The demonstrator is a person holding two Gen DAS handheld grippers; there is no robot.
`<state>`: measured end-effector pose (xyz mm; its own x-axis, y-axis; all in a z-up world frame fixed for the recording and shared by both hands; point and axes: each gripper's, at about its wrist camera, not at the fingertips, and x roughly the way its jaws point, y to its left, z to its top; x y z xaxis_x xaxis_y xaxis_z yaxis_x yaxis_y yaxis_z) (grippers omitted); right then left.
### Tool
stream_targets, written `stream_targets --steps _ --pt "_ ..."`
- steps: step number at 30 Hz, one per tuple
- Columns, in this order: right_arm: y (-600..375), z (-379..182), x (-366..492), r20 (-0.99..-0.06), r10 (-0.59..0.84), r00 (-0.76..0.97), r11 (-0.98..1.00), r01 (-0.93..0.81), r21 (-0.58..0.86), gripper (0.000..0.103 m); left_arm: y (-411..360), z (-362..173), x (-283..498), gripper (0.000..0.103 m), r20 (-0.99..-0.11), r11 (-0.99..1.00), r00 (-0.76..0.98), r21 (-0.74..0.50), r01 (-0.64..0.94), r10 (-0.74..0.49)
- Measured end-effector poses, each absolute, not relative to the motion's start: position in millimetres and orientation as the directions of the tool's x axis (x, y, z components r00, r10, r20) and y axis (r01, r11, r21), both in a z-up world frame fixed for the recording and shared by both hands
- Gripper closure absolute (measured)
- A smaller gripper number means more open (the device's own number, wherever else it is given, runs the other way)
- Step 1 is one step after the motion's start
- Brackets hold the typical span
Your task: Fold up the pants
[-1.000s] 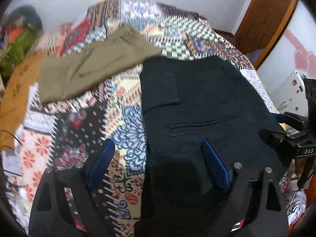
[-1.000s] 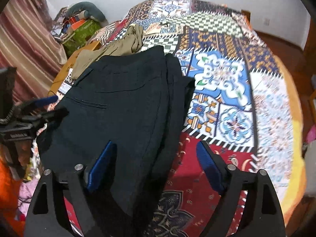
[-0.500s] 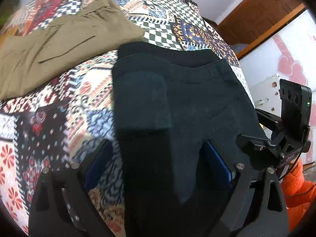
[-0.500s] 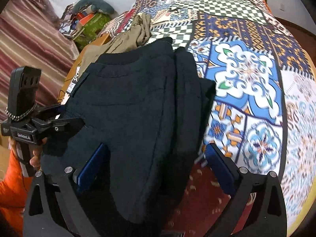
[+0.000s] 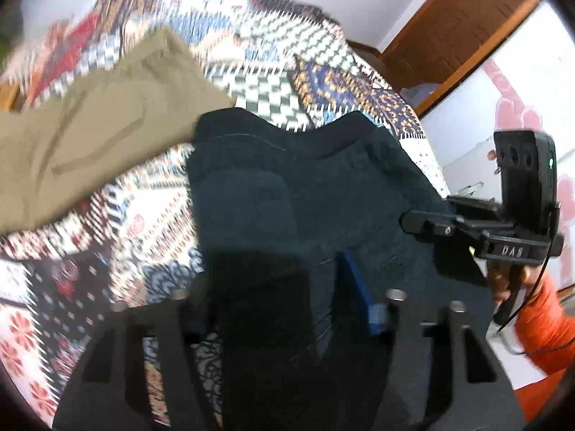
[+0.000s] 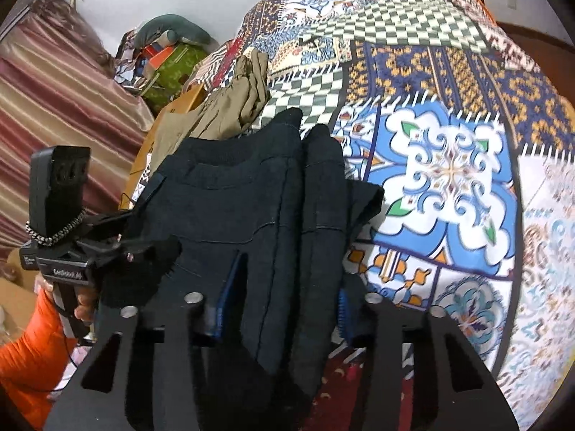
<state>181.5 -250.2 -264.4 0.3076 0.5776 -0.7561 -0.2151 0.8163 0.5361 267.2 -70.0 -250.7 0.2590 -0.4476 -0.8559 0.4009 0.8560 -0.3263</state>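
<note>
The folded black pants (image 5: 305, 194) lie on the patterned quilt. My left gripper (image 5: 276, 309) is closed on the near edge of the black pants, with cloth bunched between its blue pads. My right gripper (image 6: 284, 309) is closed on the other near edge of the black pants (image 6: 251, 208), with thick folds between its pads. Each gripper shows in the other's view, the right one (image 5: 442, 221) at the pants' right edge and the left one (image 6: 118, 244) at their left edge.
Folded olive pants (image 5: 93, 143) lie on the quilt to the left of the black ones, also seen in the right wrist view (image 6: 230, 107). The patchwork quilt (image 6: 449, 165) covers the bed. A pile of bags (image 6: 169, 57) and a striped curtain (image 6: 54, 100) stand beyond the bed's left side. A wooden door (image 5: 452, 36) is at the far right.
Both grippers have closed from wide open onto the near edge of the black pants. The pants' near part has bunched and lifted toward the cameras.
</note>
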Motion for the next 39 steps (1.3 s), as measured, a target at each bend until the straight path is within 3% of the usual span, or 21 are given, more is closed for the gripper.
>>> stream_targets --steps 2,5,25,39 --pt "-250 -257 181 -0.760 0.564 0.323 0.826 -0.234 0.514 0.073 -71 -243 264 0.066 -0.849 0.856 0.285 -0.309 0.415 -0.445" --pt "-245 -244 177 -0.761 0.548 0.348 0.836 -0.266 0.480 0.077 -72 -229 260 0.073 -0.833 0.850 0.316 -0.299 0.434 -0.454" --pt "-207 -149 205 -0.641 0.534 0.552 0.841 -0.427 0.333 0.080 -35 -125 255 0.075 -0.655 0.911 0.651 -0.156 0.381 -0.384" --pt "-129 -135 284 -0.581 0.588 0.563 0.800 -0.511 0.314 0.080 50 -127 328 0.075 -0.630 0.966 0.735 -0.123 0.226 -0.252"
